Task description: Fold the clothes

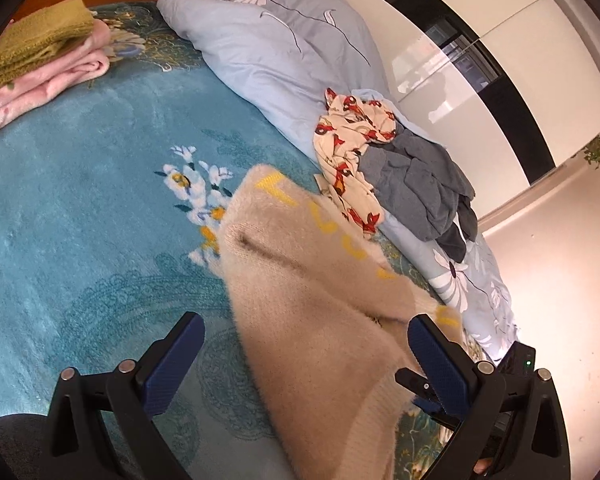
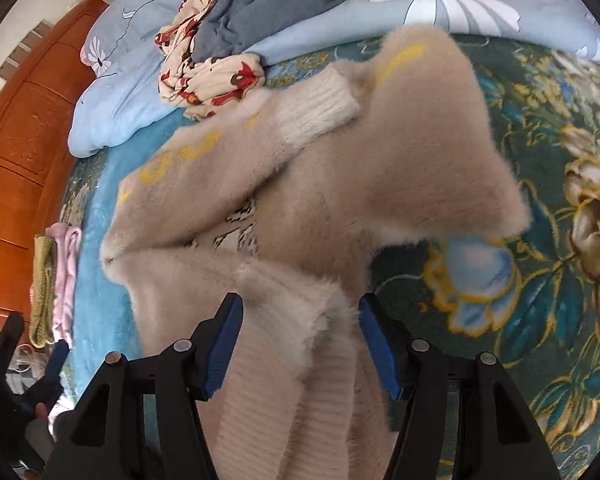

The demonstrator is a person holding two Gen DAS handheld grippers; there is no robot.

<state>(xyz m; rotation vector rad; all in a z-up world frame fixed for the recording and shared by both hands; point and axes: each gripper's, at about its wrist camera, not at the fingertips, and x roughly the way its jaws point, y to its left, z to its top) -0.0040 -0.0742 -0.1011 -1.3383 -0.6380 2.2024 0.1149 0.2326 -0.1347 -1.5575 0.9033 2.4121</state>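
Note:
A fuzzy beige sweater [image 1: 312, 312] with yellow letters lies partly folded on the teal floral blanket [image 1: 80, 220]. In the left wrist view my left gripper [image 1: 306, 344] is open, its blue pads wide apart with the sweater's edge between them. In the right wrist view the sweater [image 2: 300, 184] shows a ribbed cuff [image 2: 320, 108] folded over its body. My right gripper [image 2: 300, 320] is open around the sweater's ribbed hem [image 2: 292, 380]; the pads do not pinch it.
A heap of unfolded clothes, a red-patterned cream garment [image 1: 352, 152] and grey ones [image 1: 424, 188], lies on a light blue duvet [image 1: 268, 60]. Folded green and pink items [image 1: 40, 60] sit at the far left. A wooden headboard [image 2: 24, 152] and white wardrobe [image 1: 500, 52] border the bed.

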